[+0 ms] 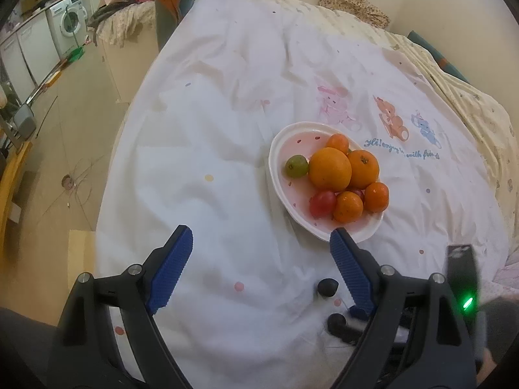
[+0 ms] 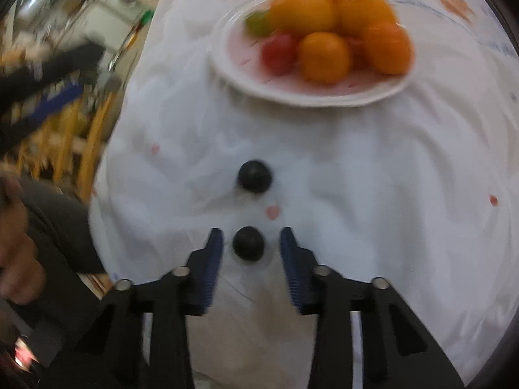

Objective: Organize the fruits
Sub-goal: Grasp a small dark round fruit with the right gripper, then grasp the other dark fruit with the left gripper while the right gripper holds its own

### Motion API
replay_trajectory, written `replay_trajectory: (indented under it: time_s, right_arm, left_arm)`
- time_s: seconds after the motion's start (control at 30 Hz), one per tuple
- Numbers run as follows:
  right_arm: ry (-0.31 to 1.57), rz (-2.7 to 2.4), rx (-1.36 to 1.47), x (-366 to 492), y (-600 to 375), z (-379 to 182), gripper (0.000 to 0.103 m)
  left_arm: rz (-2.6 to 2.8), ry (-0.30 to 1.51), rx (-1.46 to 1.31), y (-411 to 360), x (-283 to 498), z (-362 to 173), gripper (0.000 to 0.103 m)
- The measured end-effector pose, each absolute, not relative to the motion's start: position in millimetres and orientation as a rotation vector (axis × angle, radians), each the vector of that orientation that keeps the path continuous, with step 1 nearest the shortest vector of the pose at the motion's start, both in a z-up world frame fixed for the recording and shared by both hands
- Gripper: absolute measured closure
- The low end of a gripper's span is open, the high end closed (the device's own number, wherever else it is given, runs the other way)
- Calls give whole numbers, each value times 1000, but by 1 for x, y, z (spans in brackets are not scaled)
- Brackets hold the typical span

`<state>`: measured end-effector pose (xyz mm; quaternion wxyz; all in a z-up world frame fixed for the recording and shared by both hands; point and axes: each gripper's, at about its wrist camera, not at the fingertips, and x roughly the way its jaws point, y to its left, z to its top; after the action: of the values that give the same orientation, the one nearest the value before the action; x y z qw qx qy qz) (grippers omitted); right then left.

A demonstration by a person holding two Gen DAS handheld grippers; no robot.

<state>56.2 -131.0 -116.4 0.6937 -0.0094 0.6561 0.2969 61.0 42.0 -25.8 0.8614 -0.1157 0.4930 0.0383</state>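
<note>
A white oval plate (image 1: 282, 142) on a white bedsheet holds several oranges (image 1: 330, 168), a red tomato (image 1: 322, 203) and a green fruit (image 1: 296, 166). Two dark round fruits lie loose on the sheet: one (image 2: 254, 175) farther out, one (image 2: 248, 244) between my right gripper's blue fingers. My right gripper (image 2: 251, 238) is open around that near dark fruit, apart from it. My left gripper (image 1: 259, 243) is open and empty above the sheet, left of the plate. The plate also shows blurred in the right wrist view (image 2: 292, 95). Both dark fruits show in the left wrist view (image 1: 327, 287) (image 1: 336, 321).
The bed's left edge (image 1: 129, 149) drops to a beige floor. A washing machine (image 1: 68, 22) and clutter stand at the far left. A pillow (image 1: 355, 5) lies at the far side of the bed. A yellow wooden chair (image 2: 87, 136) stands left of the bed.
</note>
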Motion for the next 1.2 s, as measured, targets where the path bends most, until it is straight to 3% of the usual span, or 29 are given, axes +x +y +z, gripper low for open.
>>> replay_trajectory:
  time_s: [0.1, 0.17, 0.5, 0.87, 1.07, 1.2]
  right_arm:
    - [1445, 651, -117, 50, -122, -121, 71]
    - [1438, 649, -134, 50, -123, -120, 80]
    - [1369, 589, 82, 65, -170, -88, 81]
    - [1207, 423, 336, 73, -244, -49, 81]
    - [1189, 391, 376, 74, -256, -48, 81]
    - [1203, 373, 381, 72, -267, -53, 81]
  left_arm:
    - [77, 1038, -241, 41, 62, -26, 19]
    - [78, 1037, -240, 41, 62, -26, 19]
    - [107, 1090, -207, 37, 65, -38, 19]
    - [-80, 1184, -31, -31, 71, -67, 19]
    - [-144, 1230, 36, -59, 69, -88, 26]
    - [-161, 1280, 43, -67, 70, -104, 38]
